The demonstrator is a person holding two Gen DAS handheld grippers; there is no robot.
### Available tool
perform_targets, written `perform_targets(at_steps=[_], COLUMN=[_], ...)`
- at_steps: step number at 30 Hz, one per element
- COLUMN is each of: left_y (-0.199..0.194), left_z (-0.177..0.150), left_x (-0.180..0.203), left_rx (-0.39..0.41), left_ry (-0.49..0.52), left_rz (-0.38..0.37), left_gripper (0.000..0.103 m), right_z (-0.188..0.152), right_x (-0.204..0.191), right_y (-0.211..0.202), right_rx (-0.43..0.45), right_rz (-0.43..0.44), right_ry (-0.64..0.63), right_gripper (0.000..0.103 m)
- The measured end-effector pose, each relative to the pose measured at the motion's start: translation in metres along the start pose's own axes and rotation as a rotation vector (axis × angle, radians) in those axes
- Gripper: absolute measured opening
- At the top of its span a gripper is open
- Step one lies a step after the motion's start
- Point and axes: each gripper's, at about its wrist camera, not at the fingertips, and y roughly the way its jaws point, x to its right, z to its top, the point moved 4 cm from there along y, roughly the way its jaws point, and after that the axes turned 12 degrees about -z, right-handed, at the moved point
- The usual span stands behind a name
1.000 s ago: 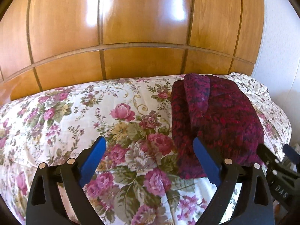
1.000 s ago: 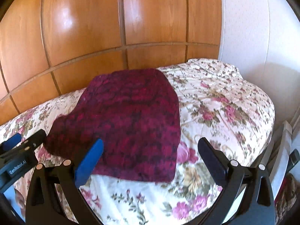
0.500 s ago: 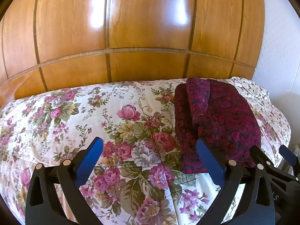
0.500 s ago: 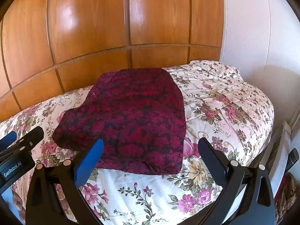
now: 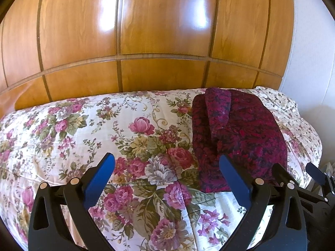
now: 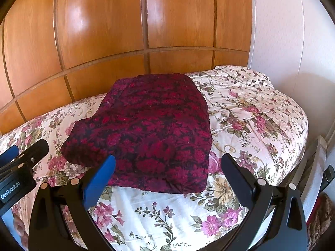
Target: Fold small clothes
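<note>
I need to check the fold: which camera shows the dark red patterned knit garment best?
The right wrist view: the dark red patterned knit garment lies centred, its whole outline visible on the floral bedspread. The left wrist view shows it off to the right, partly behind a finger.

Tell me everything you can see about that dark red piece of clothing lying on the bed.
The dark red garment is a soft, slightly fuzzy-looking fabric patterned in crimson and near-black. It lies folded into a compact, roughly rectangular bundle, flat on the floral bedspread, near the wooden headboard. In the left view a narrower folded strip lies along its top. One corner bulges out on the left in the right view. Nothing grips it; both open grippers hang short of it.
</note>
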Motion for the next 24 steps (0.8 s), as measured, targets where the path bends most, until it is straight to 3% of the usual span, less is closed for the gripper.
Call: perform_targets(at_steps=[24], left_y=[-0.0001], left_z=[-0.0006], left_x=[-0.0076], left_rx=[0.003], left_ry=[-0.021], left_rz=[0.008], left_gripper=[0.098], right_z=[0.0012], right_x=[-0.0003], right_y=[0.0021], right_rx=[-0.007], right_rz=[0.008], right_ry=[0.0], right_gripper=[0.101])
